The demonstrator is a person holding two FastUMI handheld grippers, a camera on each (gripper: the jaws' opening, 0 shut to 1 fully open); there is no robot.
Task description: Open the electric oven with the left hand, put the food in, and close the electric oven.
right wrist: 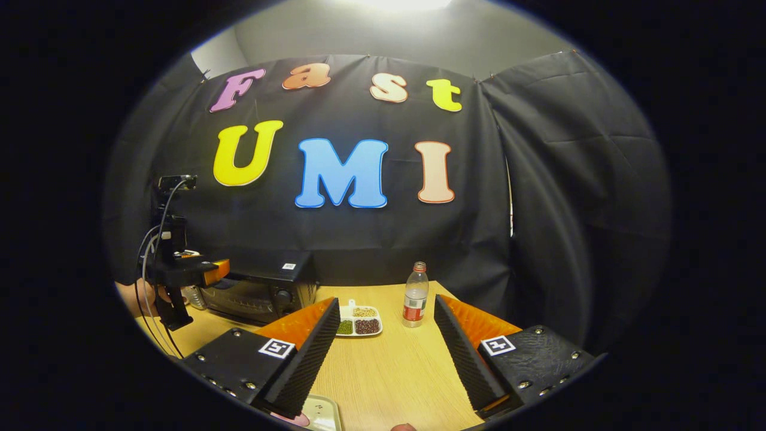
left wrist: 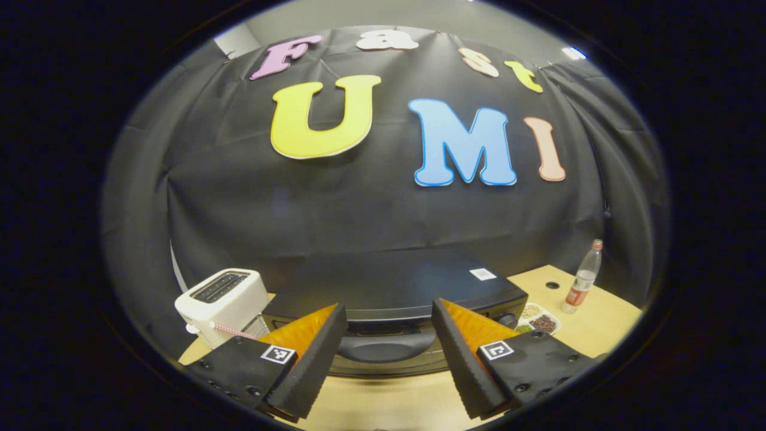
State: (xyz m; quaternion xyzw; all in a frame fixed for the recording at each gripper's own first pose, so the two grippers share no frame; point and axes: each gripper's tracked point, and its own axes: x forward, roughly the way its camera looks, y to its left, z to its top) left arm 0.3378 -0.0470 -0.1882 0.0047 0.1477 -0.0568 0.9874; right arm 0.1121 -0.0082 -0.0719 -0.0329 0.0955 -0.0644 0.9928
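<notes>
The black electric oven [left wrist: 389, 293] stands straight ahead of my left gripper [left wrist: 389, 365], its door closed and its dark handle [left wrist: 386, 347] lying between the open fingers [left wrist: 314, 359], just beyond them. In the right gripper view the oven [right wrist: 257, 290] sits at the left of the table, with the left gripper [right wrist: 206, 272] held by a hand in front of it. My right gripper [right wrist: 383, 353] is open over the table, nothing between its fingers. A white divided tray of beans [right wrist: 359, 320] lies beyond it, beside the oven, and also appears as the bean tray [left wrist: 538, 320] right of the oven.
A white toaster [left wrist: 221, 302] stands left of the oven. A plastic bottle [right wrist: 414, 296] with a red label stands upright right of the bean tray. The edge of a pale plate [right wrist: 320, 416] holding something pink lies under my right gripper. The wooden table [right wrist: 395, 371] stretches ahead.
</notes>
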